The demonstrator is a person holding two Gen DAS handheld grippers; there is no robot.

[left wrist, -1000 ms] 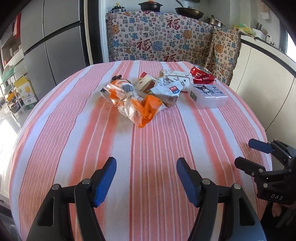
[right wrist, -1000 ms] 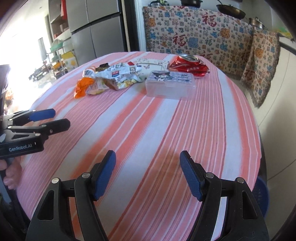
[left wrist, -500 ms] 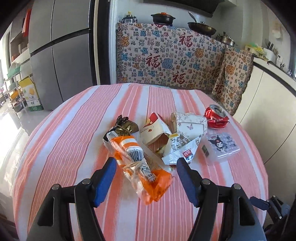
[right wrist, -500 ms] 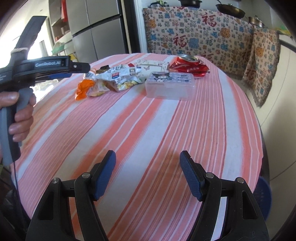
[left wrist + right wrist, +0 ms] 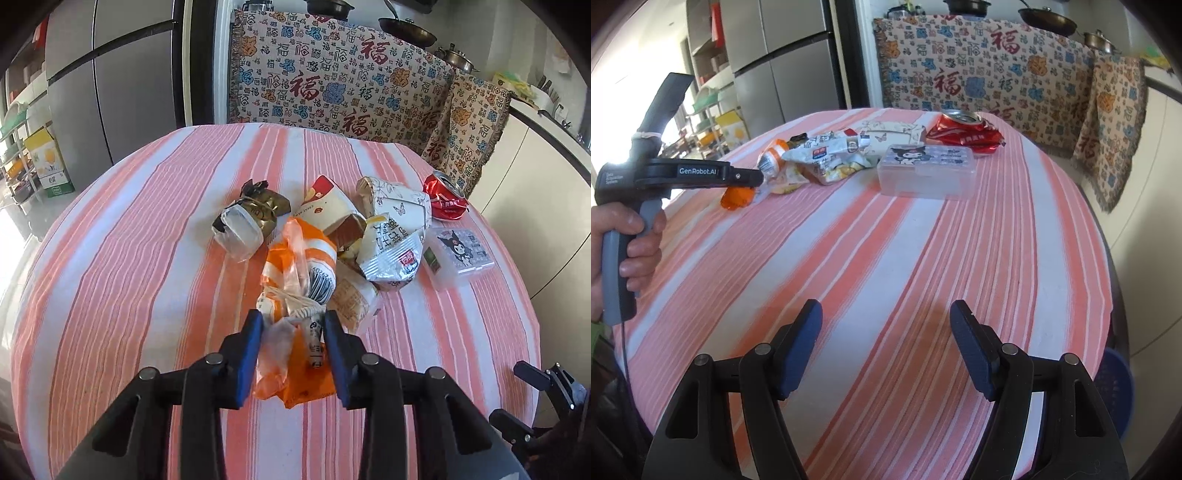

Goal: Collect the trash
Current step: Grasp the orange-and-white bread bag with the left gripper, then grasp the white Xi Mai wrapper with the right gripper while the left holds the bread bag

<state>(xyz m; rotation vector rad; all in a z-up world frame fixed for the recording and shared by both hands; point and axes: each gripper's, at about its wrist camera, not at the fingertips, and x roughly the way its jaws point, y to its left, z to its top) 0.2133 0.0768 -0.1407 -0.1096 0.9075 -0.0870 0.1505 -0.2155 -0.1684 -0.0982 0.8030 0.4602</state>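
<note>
Left gripper point(image 5: 291, 332) jaws, just closing, seemingly pinch the orange wrapper point(image 5: 295, 266); right gripper point(image 5: 886, 332) jaws spread

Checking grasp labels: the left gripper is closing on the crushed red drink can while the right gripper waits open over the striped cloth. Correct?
Not the can: the left wrist view shows the left gripper closing on the orange and clear plastic wrapper. The crushed red drink can lies untouched. The right gripper is open.

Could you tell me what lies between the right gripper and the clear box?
Only bare striped tablecloth lies between the right gripper and the clear box, per the right wrist view.
</note>
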